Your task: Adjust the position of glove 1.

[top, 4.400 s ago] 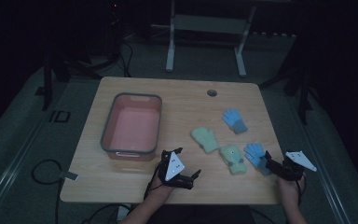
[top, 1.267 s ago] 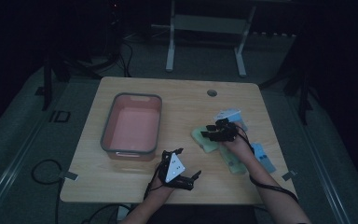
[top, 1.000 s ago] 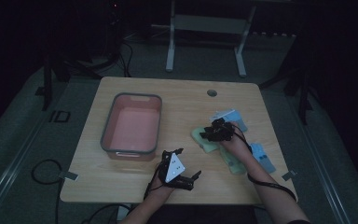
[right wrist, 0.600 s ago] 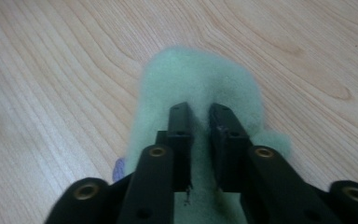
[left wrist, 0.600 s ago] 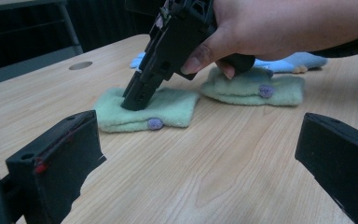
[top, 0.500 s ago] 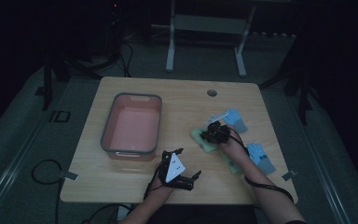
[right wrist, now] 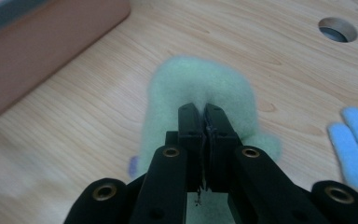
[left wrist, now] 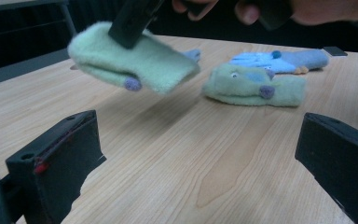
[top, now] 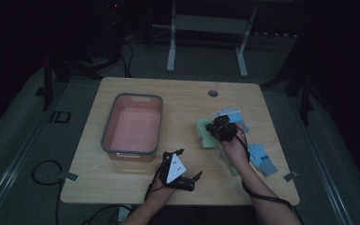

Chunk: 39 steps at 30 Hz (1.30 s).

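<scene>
Green mitten [right wrist: 200, 98], fuzzy, pale green, with a small purple thumb [left wrist: 132, 84] on its underside. It hangs clear of the table [top: 183, 105], its shadow on the wood below it in the left gripper view. Position: right of table centre, between the pink bin [top: 133, 126] and the blue mittens. In the left gripper view its long axis runs roughly level, sagging a little at the far end. In the right gripper view it extends away from the jaws toward the grommet hole [right wrist: 337, 29]; I cannot tell which end is the cuff.

Right gripper [right wrist: 204, 114]: jaws have just been closing and now stand pressed together, pinching a fold of the green mitten's upper edge. In the high view the right gripper [top: 220, 127] sits over the mitten, forearm coming up from the bottom edge.

Left gripper [top: 183, 171]: resting near the front edge of the table, jaws spread wide with bare wood between them.

Near things: second green mitten [left wrist: 254, 85] lying flat on the table, purple thumb showing, just in front of a blue mitten [left wrist: 279, 60]. Another blue mitten [top: 261, 158] lies toward the right front corner, well apart from the bin.

Surface: light wood table, rounded corners, grain plain in both gripper views. Pink bin has a grey rim and stands left of centre.

Room: very dim. Grey floor, a white frame stand [top: 206, 35] behind the table, cables [top: 44, 173] on the floor at left.
</scene>
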Each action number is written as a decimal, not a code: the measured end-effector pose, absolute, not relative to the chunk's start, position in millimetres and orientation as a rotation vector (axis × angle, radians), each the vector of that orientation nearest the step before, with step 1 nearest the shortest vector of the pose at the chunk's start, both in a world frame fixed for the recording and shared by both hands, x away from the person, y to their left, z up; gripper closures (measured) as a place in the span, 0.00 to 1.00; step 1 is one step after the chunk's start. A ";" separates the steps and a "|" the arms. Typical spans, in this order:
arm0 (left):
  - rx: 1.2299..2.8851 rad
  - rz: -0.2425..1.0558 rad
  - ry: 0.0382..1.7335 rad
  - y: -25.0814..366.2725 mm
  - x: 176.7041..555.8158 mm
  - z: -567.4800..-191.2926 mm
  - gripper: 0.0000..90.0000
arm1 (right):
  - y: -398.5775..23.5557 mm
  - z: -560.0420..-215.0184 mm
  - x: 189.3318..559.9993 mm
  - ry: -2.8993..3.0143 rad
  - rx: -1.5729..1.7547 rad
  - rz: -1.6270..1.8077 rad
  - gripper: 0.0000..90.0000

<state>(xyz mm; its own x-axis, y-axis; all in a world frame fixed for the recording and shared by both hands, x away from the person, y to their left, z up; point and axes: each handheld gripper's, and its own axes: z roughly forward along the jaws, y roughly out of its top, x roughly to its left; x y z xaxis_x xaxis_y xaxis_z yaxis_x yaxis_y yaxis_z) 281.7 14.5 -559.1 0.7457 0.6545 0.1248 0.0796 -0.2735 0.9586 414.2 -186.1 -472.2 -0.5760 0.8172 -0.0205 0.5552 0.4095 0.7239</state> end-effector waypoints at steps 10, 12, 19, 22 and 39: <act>1.790 0.625 0.567 13.2 281.0 -559.1 0.00 | -180.4 -473.4 386.1 2.183 1.292 0.979 0.97; 1.791 0.625 0.566 13.5 281.0 -559.1 0.00 | -180.6 -478.8 382.2 2.163 1.340 0.998 0.97; 1.791 0.624 0.563 13.4 280.8 -559.1 0.00 | -172.7 -501.0 375.5 2.139 1.404 0.951 0.97; 1.791 0.624 0.563 13.4 280.7 -559.1 0.00 | -169.0 -508.3 375.9 2.142 1.414 0.940 0.97; 1.793 0.622 0.561 13.6 281.0 -559.0 0.00 | -165.2 -540.5 392.5 2.197 1.449 0.894 0.83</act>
